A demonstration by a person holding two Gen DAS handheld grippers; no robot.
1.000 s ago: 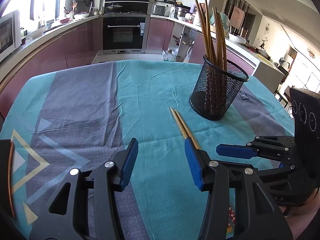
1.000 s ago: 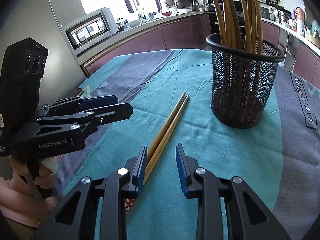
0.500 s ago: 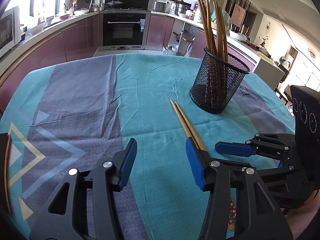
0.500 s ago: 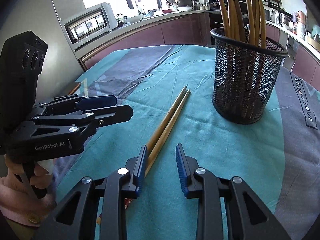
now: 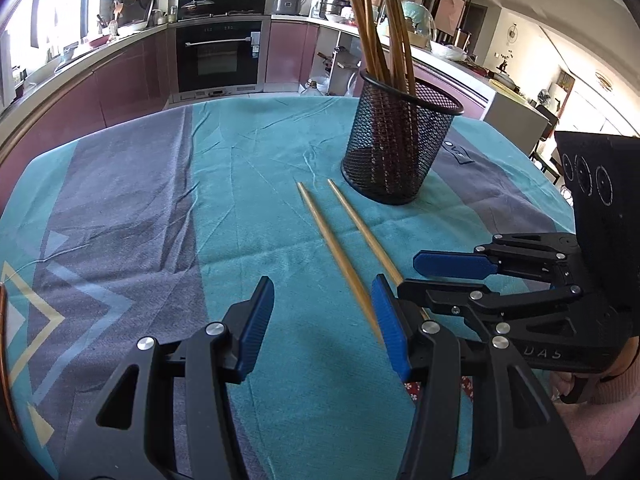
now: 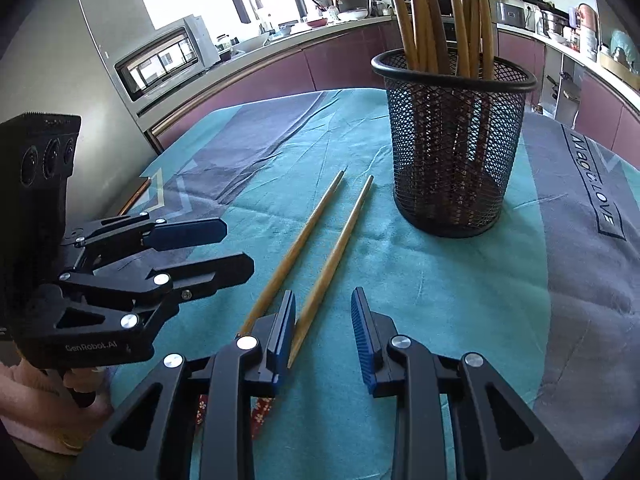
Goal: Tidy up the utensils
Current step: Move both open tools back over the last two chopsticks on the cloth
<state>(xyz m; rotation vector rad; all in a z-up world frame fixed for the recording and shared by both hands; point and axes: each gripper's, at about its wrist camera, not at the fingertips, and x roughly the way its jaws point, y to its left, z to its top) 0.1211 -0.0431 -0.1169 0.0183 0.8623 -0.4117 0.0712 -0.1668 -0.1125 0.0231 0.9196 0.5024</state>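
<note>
Two wooden chopsticks (image 5: pixel 340 248) (image 6: pixel 320 240) lie on the teal cloth, tips spread toward a black mesh holder (image 5: pixel 400 140) (image 6: pixel 452 140) that holds several chopsticks upright. My left gripper (image 5: pixel 323 324) is open just above the cloth; the near end of one chopstick runs by its right finger. My right gripper (image 6: pixel 323 330) is open and empty, with the thick end of the right chopstick against the inside of its left finger. Each gripper shows in the other's view: the right one (image 5: pixel 456 276), the left one (image 6: pixel 216 248).
The table edge with a wooden rim (image 6: pixel 138 196) lies to the left. Kitchen counters, an oven (image 5: pixel 220 56) and a microwave (image 6: pixel 160 60) stand behind the table. A hand in a pink sleeve (image 5: pixel 600 376) holds the right gripper.
The two chopsticks, which lay side by side, have spread apart at their far tips. Both grippers have moved a little closer to the holder.
</note>
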